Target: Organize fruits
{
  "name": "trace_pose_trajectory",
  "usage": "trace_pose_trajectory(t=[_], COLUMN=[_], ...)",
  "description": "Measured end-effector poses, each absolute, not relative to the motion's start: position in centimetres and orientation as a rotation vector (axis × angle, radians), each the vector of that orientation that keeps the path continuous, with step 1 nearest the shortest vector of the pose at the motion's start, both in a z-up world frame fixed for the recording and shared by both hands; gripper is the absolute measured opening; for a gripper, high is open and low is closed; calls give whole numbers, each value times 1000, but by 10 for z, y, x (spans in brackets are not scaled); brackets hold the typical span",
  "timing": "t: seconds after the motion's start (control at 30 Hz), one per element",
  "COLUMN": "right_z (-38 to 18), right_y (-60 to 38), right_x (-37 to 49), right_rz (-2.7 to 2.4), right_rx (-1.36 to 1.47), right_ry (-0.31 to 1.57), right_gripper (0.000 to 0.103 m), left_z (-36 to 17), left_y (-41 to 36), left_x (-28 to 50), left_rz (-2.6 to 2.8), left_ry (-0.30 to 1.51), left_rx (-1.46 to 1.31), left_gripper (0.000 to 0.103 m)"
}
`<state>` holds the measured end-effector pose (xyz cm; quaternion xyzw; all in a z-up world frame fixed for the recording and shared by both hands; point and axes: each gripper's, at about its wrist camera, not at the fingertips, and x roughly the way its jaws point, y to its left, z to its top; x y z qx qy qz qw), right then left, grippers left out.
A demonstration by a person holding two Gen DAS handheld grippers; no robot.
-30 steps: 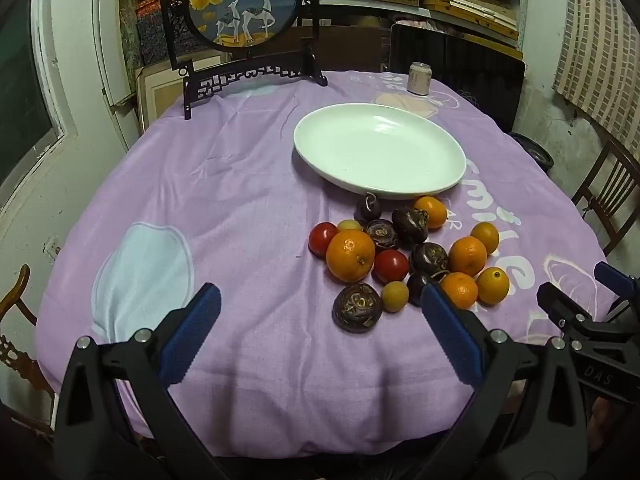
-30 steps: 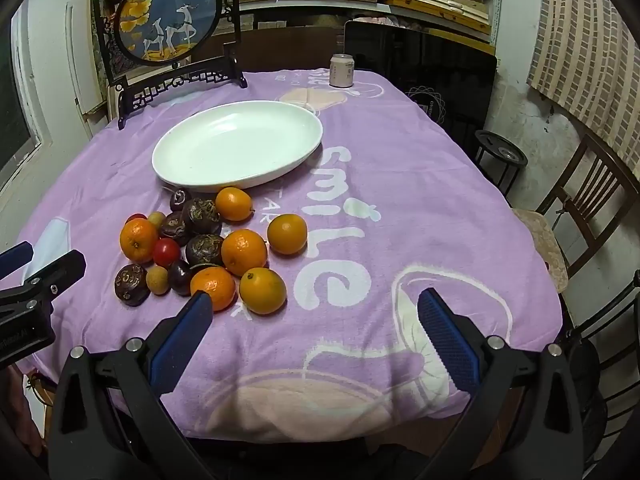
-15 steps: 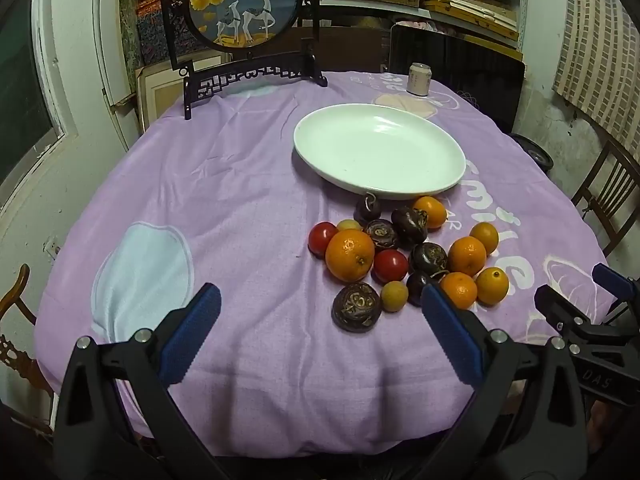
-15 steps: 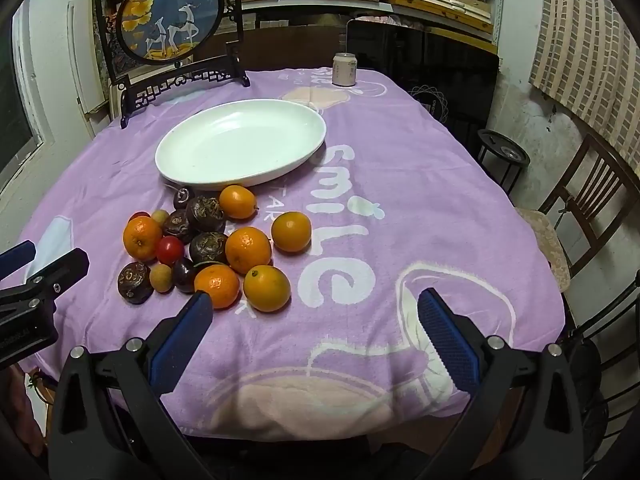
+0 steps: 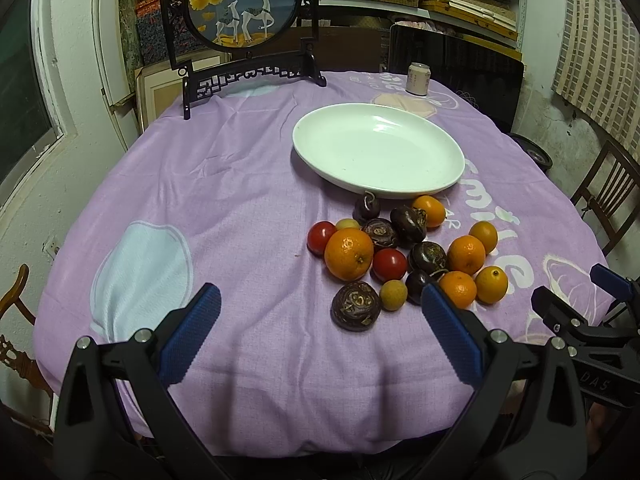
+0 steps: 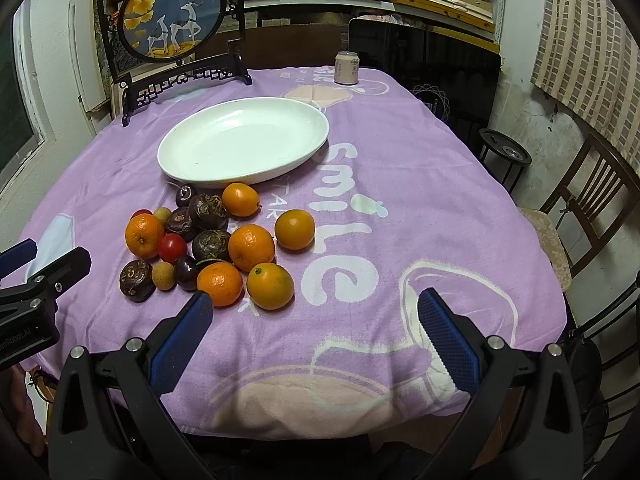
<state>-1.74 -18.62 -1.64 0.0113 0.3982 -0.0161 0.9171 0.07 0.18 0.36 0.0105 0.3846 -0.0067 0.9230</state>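
Left wrist view first: the left gripper (image 5: 320, 330) hangs low over the near edge of the surface (image 5: 224, 184), its blue-padded fingers (image 5: 188, 334) spread wide and holding nothing. Just ahead of the right-hand finger lies the fruit pile (image 5: 404, 256) — a large orange (image 5: 349, 254) at its left side, a wrinkled dark fruit (image 5: 356, 306) nearest the fingers, a red tomato (image 5: 390, 265) between them, and smaller oranges farther right, one of them (image 5: 458, 289) touching or just behind that finger's tip; the lens makes it hard to say which. Beyond the pile, farther from the fingers, sits the white plate (image 5: 320, 148), bare, its near rim just beside the farthest fruits. A pale can (image 5: 418, 78) stands well beyond the plate, and a framed deer screen (image 5: 244, 8) stands at the far left edge. The right gripper (image 5: 576, 308) shows at the right margin.

Right wrist view: the right gripper (image 6: 316, 328) also hovers at the near edge, fingers (image 6: 182, 338) spread apart and empty. The fruit pile (image 6: 208, 240) lies ahead and to the left of the left-hand finger — one orange (image 6: 220, 283) sits just past that fingertip, another (image 6: 270, 286) just inside the gap's left side. The white plate (image 6: 188, 140) lies beyond the pile, the pale can (image 6: 347, 68) far ahead, the deer screen (image 6: 172, 12) far left. Part of the left gripper (image 6: 40, 276) enters at the left margin.
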Motion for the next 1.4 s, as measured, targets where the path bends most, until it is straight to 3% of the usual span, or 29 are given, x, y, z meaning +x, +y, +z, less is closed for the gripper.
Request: trace_pose_trajectory(t=[1.4], right_z=[-15], right_y=[-184], right_x=[-17], right_rz=[-24], right_rx=[25], right_ry=[827], right_gripper=[102], left_z=[3], left_y=[2], left_x=[-1], left_rz=[-16], left_ry=[790], left_rx=[19], left_gripper=[101])
